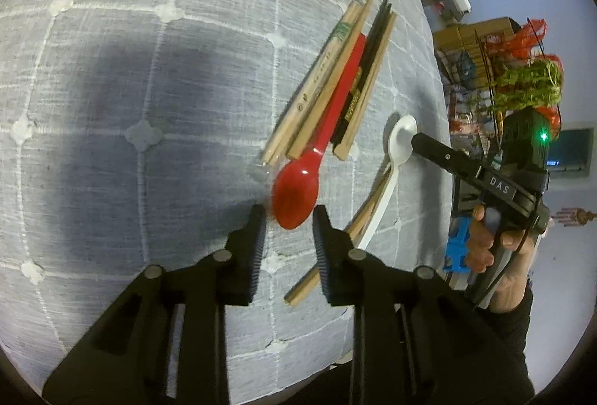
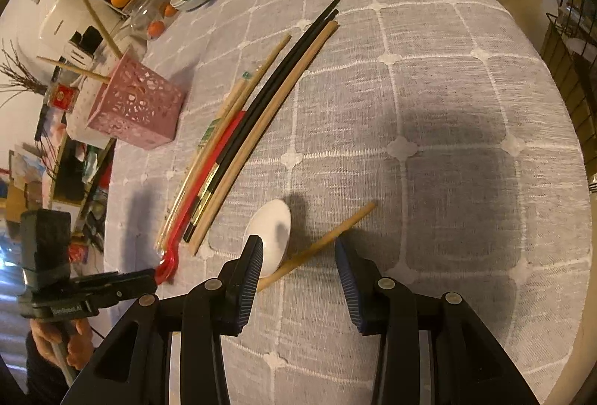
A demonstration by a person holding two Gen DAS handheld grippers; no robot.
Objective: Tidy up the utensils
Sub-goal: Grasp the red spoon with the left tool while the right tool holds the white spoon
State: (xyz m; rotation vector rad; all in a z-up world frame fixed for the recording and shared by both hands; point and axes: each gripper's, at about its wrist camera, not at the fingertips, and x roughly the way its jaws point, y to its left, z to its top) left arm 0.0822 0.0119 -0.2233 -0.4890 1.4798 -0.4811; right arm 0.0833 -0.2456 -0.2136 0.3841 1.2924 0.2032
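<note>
Just ahead of the left claw (image 1: pixel 289 218) a spoon's bowl (image 1: pixel 296 193) lies on the desk (image 1: pixel 112 88), its handle running away into a bundle of chopsticks (image 1: pixel 335 77). Right of it, a second spoon (image 2: pixel 269 237) lies across a lone chopstick (image 2: pixel 321 244), between the right claw's (image 2: pixel 298 248) fingers. A holder (image 2: pixel 138 106) stands far left.

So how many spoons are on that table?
2. A red spoon lies among the chopsticks, bowl between the left gripper fingers. A white spoon lies apart, by the right gripper. Others may be hidden.

left gripper (image 1: pixel 289 218): black, ribbed fingers, silver pivots | right gripper (image 2: pixel 298 248): blue-edged fingers, "DAS" label, green LED
</note>
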